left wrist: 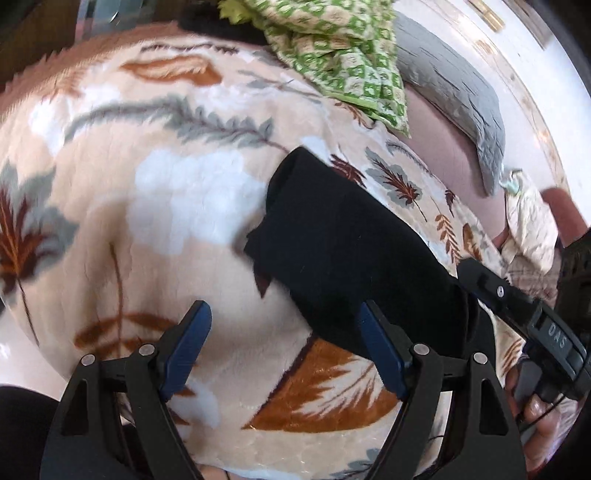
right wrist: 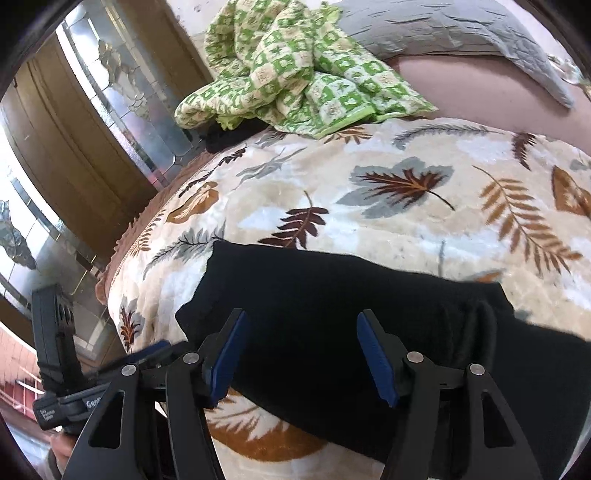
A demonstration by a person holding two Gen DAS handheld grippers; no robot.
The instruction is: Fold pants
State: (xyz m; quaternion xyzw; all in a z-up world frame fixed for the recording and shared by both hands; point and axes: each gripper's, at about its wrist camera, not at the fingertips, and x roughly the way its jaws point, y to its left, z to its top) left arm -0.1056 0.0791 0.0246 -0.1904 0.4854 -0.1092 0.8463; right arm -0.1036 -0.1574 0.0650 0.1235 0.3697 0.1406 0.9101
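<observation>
The black pants [left wrist: 343, 243] lie folded in a long strip on a leaf-patterned blanket [left wrist: 147, 206]. My left gripper [left wrist: 284, 321] is open and empty, just above the blanket, with its right finger at the near edge of the pants. In the right wrist view the pants [right wrist: 332, 302] stretch across the lower frame. My right gripper [right wrist: 301, 328] is open over the pants, holding nothing. The right gripper's body also shows in the left wrist view [left wrist: 524, 314] at the pants' far right end.
A green checked cloth [right wrist: 291, 70] is bunched at the back of the bed, with a grey quilted pillow [right wrist: 461, 29] beside it. A mirrored wooden wardrobe [right wrist: 92, 140] stands left of the bed. A pale crumpled cloth [left wrist: 528, 225] lies at the right.
</observation>
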